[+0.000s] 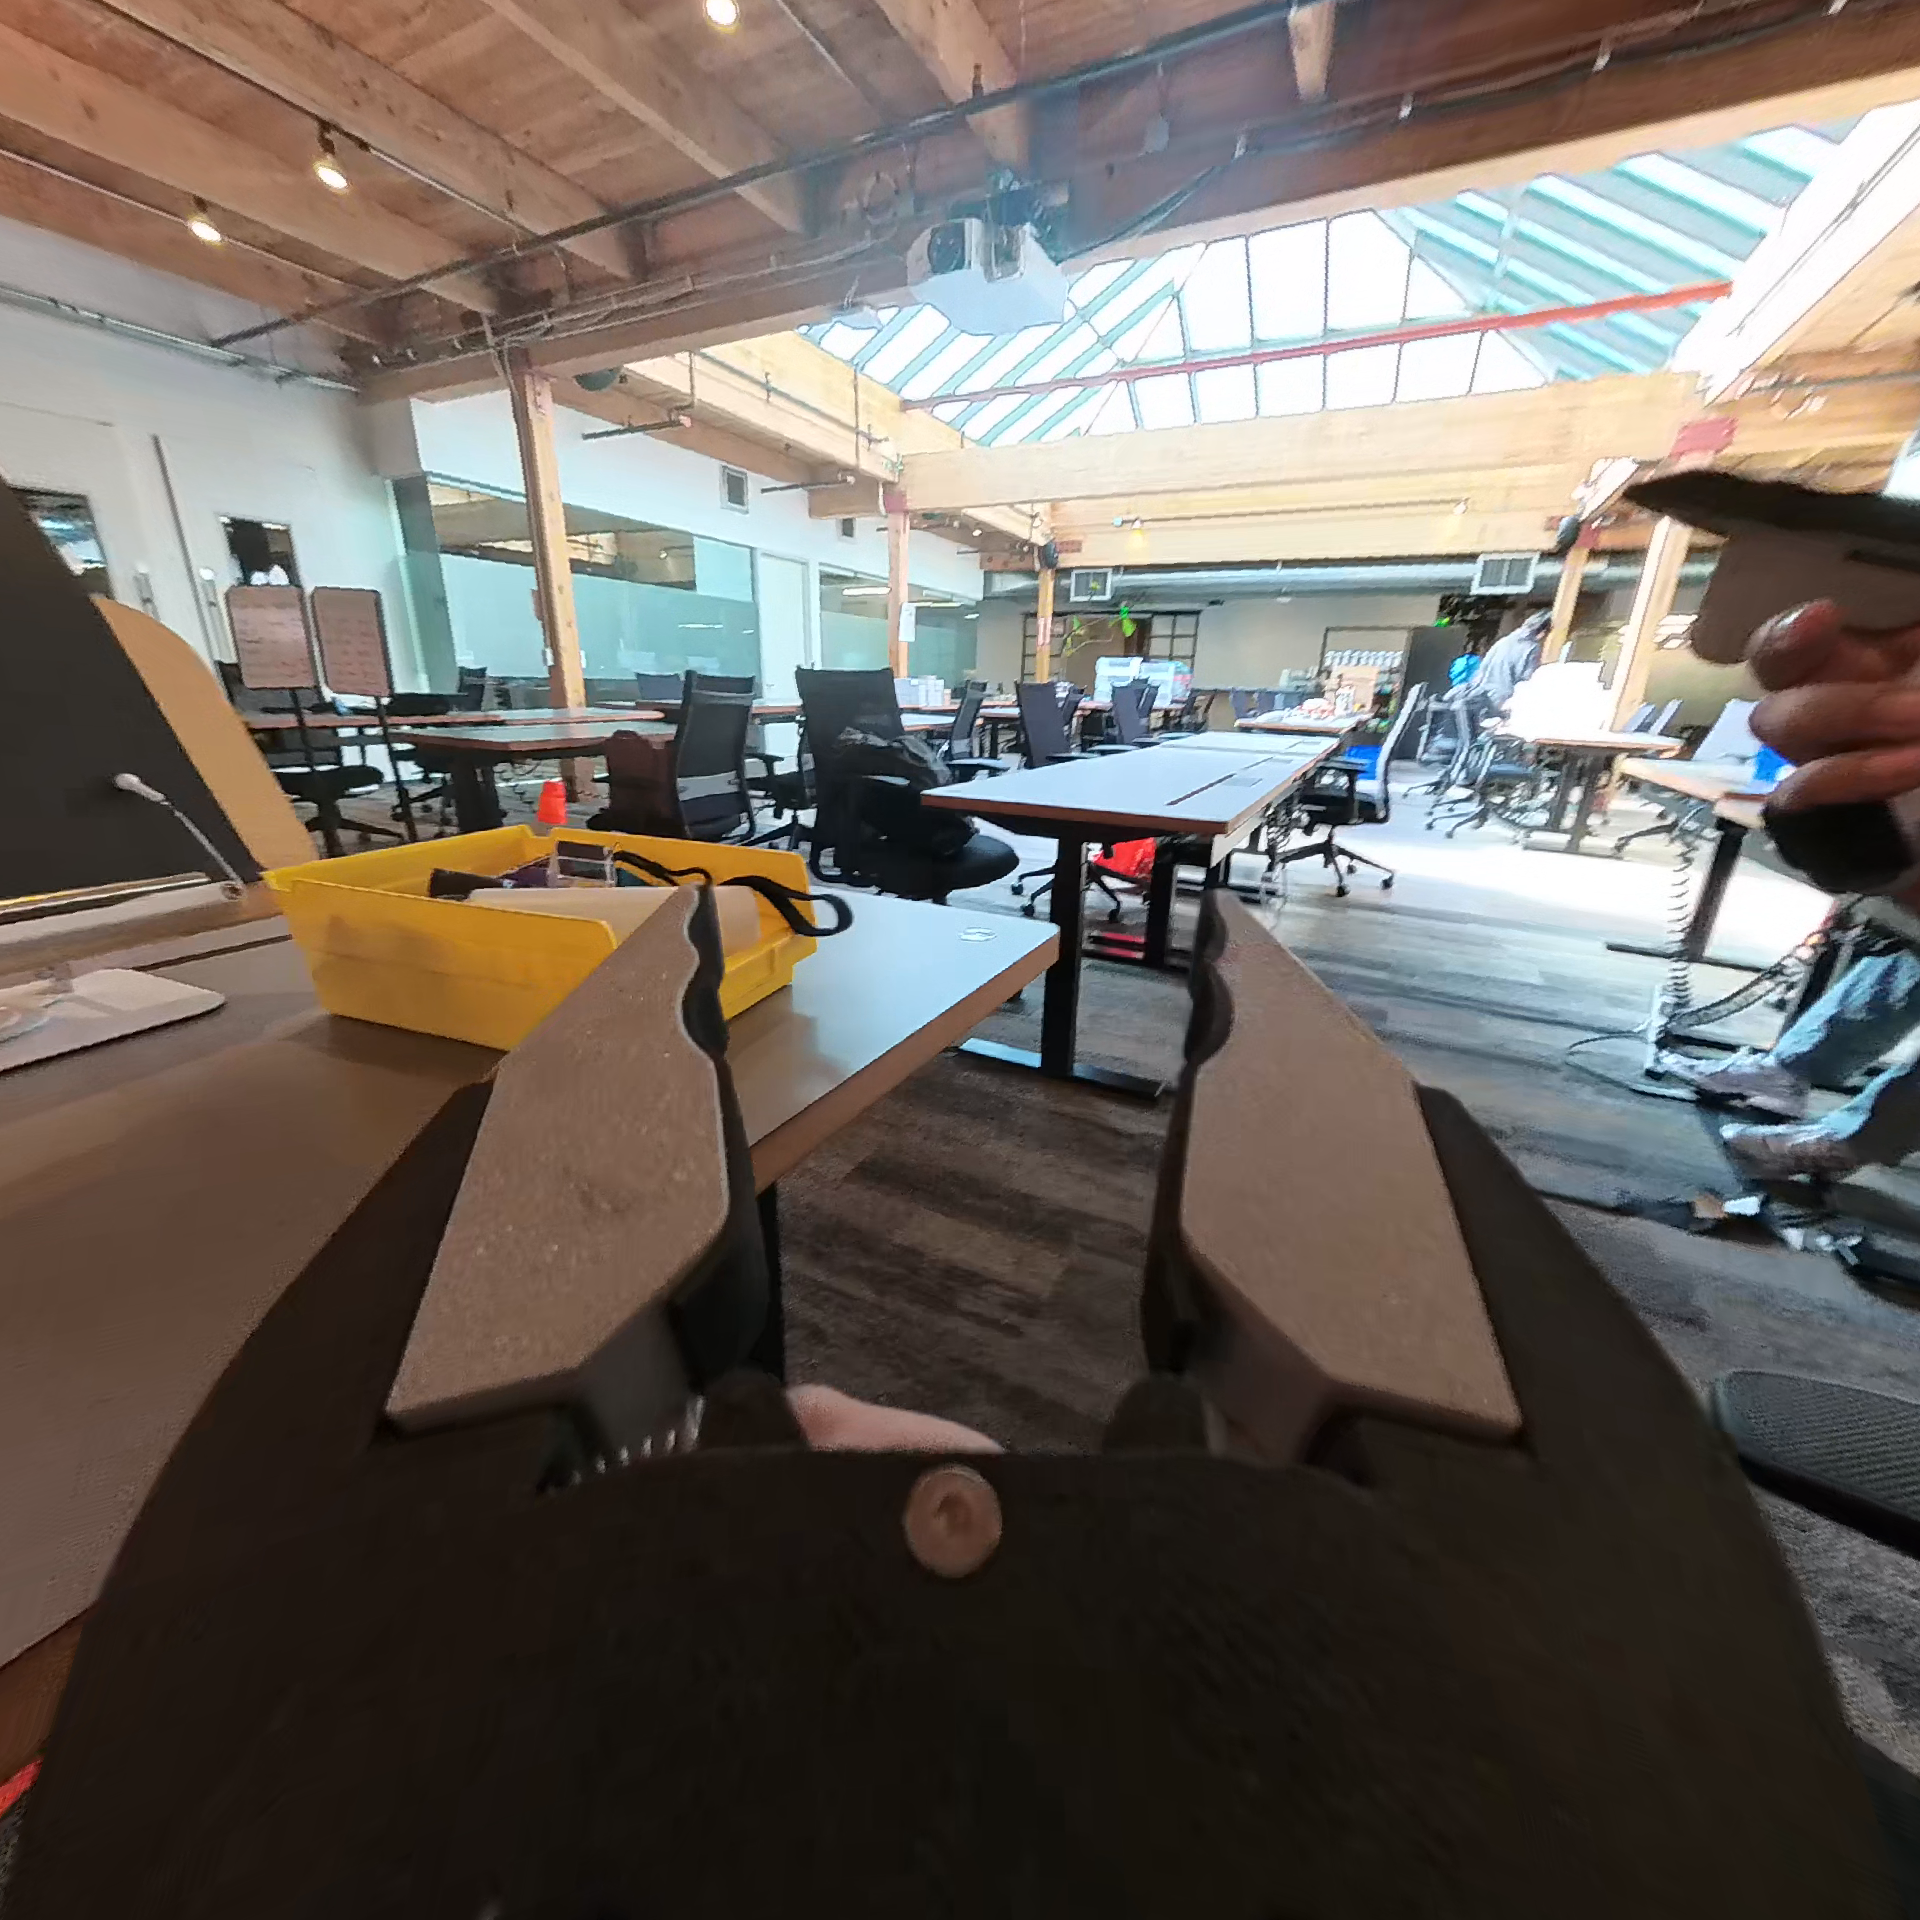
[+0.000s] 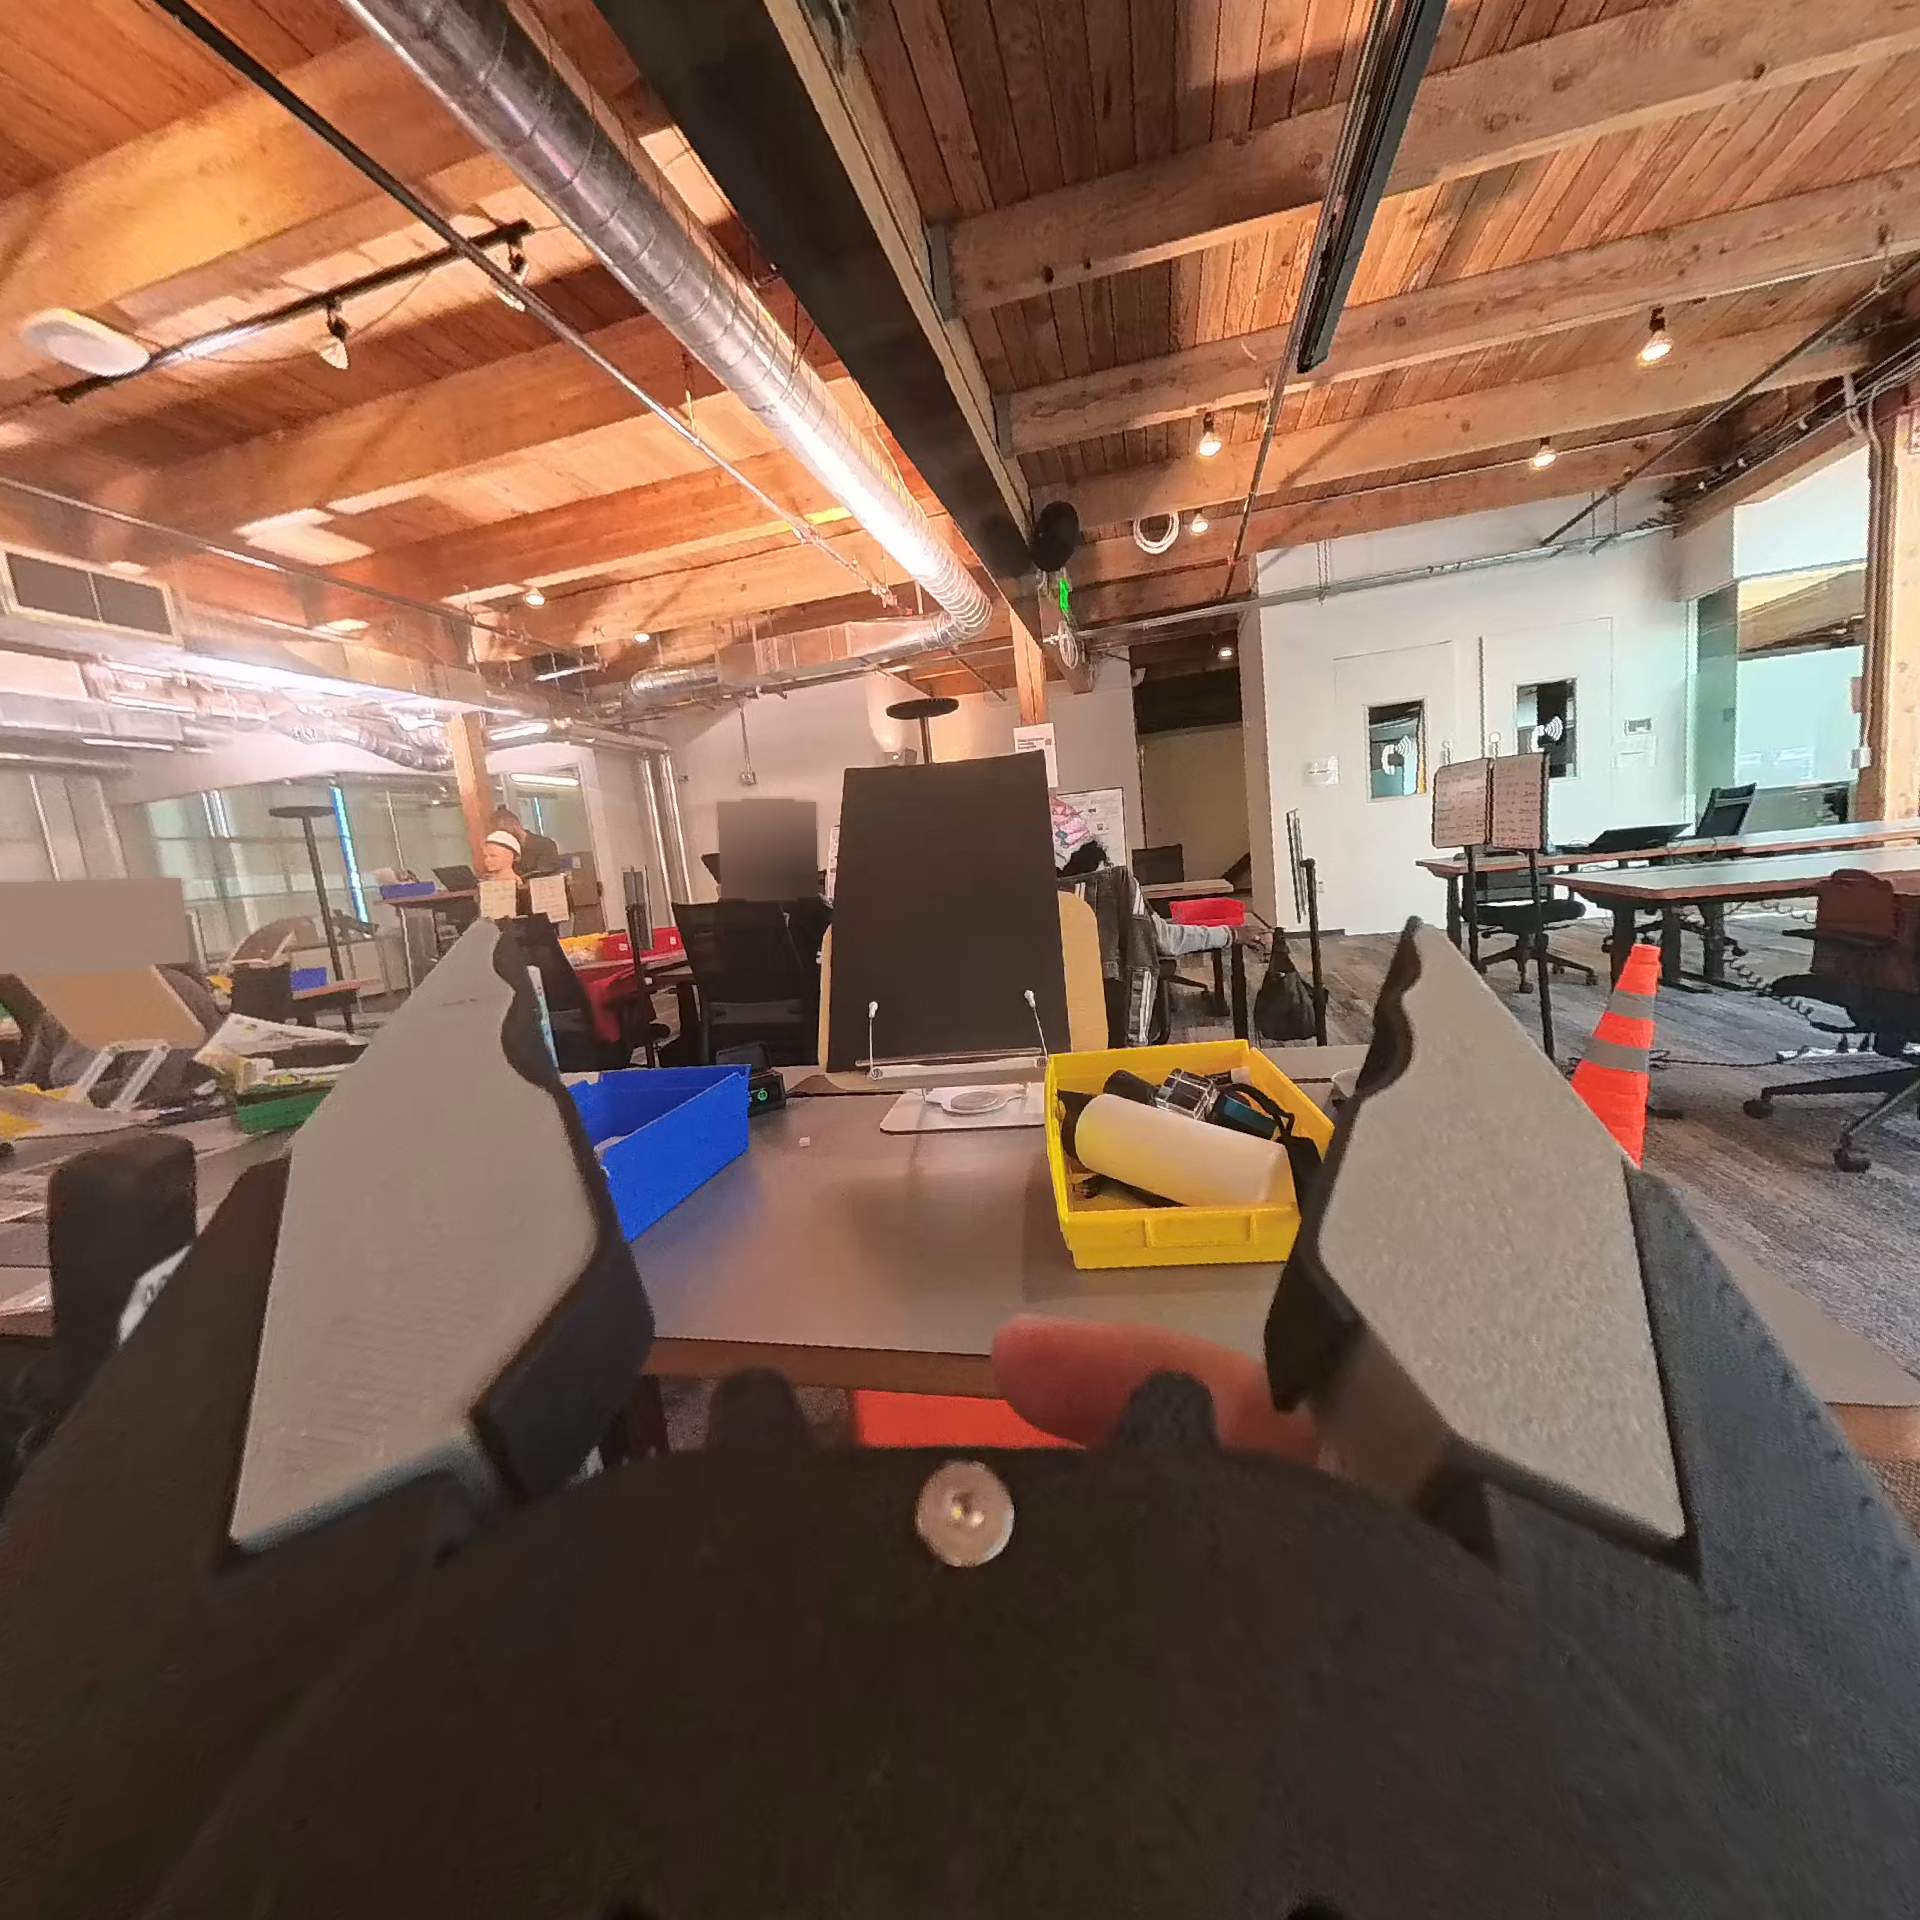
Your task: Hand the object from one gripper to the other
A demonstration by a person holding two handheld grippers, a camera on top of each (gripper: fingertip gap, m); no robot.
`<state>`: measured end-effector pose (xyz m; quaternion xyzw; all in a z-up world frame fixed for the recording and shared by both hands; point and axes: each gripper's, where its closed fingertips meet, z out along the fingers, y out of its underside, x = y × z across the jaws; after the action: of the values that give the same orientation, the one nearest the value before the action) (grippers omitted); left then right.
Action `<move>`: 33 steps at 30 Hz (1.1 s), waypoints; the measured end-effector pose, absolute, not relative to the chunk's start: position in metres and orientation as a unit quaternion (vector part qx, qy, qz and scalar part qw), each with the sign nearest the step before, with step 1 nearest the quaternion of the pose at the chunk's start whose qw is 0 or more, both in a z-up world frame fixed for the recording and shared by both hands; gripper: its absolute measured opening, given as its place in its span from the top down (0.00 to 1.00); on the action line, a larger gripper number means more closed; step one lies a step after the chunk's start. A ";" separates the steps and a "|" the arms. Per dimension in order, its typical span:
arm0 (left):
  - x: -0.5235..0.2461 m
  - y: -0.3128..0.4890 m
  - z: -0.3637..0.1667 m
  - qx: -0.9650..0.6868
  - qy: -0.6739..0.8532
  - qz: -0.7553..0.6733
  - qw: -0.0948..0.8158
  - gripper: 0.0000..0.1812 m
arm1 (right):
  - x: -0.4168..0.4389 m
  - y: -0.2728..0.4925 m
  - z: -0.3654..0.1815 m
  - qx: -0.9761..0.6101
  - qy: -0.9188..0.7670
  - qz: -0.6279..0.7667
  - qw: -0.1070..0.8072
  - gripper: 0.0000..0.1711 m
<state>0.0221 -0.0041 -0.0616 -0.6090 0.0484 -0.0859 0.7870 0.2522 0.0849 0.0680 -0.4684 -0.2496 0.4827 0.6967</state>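
Observation:
A yellow bin (image 2: 1179, 1231) stands on the grey table (image 2: 883, 1247), right of centre in the right wrist view. In it lie a cream cylinder (image 2: 1179, 1153) and several dark gadgets with a black strap. The bin also shows in the left wrist view (image 1: 436, 956), partly behind my left finger. My left gripper (image 1: 951, 914) is open and empty, held off the table's corner over the floor. My right gripper (image 2: 951, 961) is wide open and empty, above the table's near edge, short of the bin. The other gripper's handle and the hand on it (image 1: 1829, 707) show at the right edge.
A blue bin (image 2: 665, 1143) stands left of the yellow one. A black upright board on a stand (image 2: 945, 914) is at the table's back. An orange cone (image 2: 1621, 1049) stands on the floor to the right. Desks and office chairs (image 1: 1122, 800) fill the room.

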 end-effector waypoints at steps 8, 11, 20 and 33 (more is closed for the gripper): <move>0.021 -0.017 -0.041 -0.589 0.041 -0.095 0.802 0.50 | 0.248 0.086 0.065 -0.474 -0.252 0.488 0.688 0.11; 0.017 -0.028 -0.028 -0.576 0.042 -0.081 0.812 0.50 | 0.249 0.086 0.065 -0.474 -0.252 0.489 0.687 0.11; -0.020 -0.061 -0.003 -0.538 0.006 -0.059 0.841 0.50 | 0.254 0.086 0.068 -0.471 -0.247 0.488 0.692 0.11; -0.058 -0.087 0.004 -0.526 -0.030 -0.018 0.850 0.49 | 0.254 0.087 0.068 -0.472 -0.247 0.486 0.693 0.11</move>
<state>-0.0580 -0.0868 0.0043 -0.5263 -0.0302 -0.0177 0.8496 0.2536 0.0869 0.0680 -0.4721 -0.2471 0.4859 0.6928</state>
